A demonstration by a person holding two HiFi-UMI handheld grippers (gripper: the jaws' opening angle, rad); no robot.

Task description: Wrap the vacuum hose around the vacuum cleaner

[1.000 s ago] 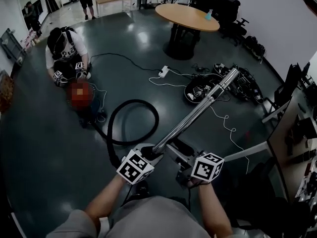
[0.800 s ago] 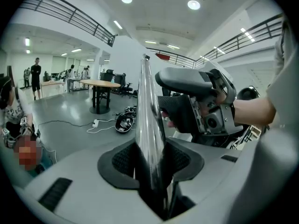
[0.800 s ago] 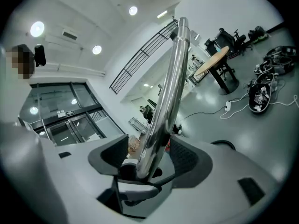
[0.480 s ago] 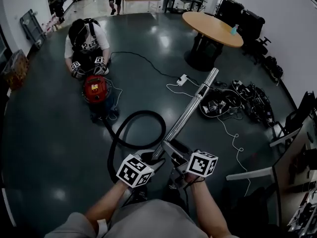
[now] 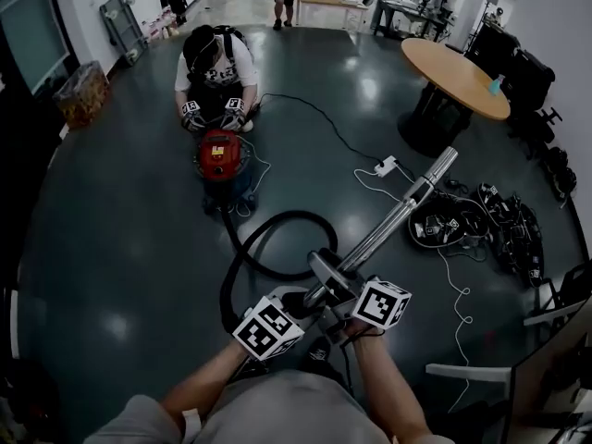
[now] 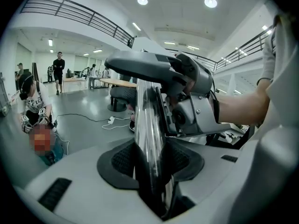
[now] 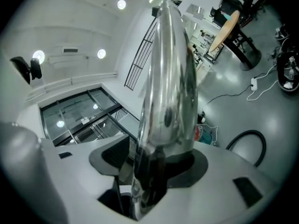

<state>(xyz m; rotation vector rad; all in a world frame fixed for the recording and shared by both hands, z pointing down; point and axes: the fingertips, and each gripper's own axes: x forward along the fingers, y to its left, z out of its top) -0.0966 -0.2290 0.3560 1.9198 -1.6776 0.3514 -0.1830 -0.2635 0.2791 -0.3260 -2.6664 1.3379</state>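
Note:
The red vacuum cleaner (image 5: 220, 154) stands on the dark floor in the head view, with a kneeling person (image 5: 215, 63) right behind it. Its black hose (image 5: 242, 257) loops over the floor from the cleaner toward me. The hose ends in a chrome tube (image 5: 393, 220) that slants up to the right. My left gripper (image 5: 298, 305) is shut on the tube's near end, and my right gripper (image 5: 340, 294) is shut on it just beyond. The tube (image 6: 149, 134) fills the left gripper (image 6: 150, 161) jaws. In the right gripper view the tube (image 7: 168, 78) is clamped in the right gripper (image 7: 148, 168).
A round wooden table (image 5: 453, 63) stands at the back right. A white power strip (image 5: 386, 166) with cables lies near the tube's tip, and a heap of cables and gear (image 5: 490, 225) sits at the right. A box (image 5: 81, 91) is at the far left.
The head view has swung toward the vacuum cleaner, which now sits nearer the middle. Both grippers kept their hold on the chrome tube, and the tube swung with them.

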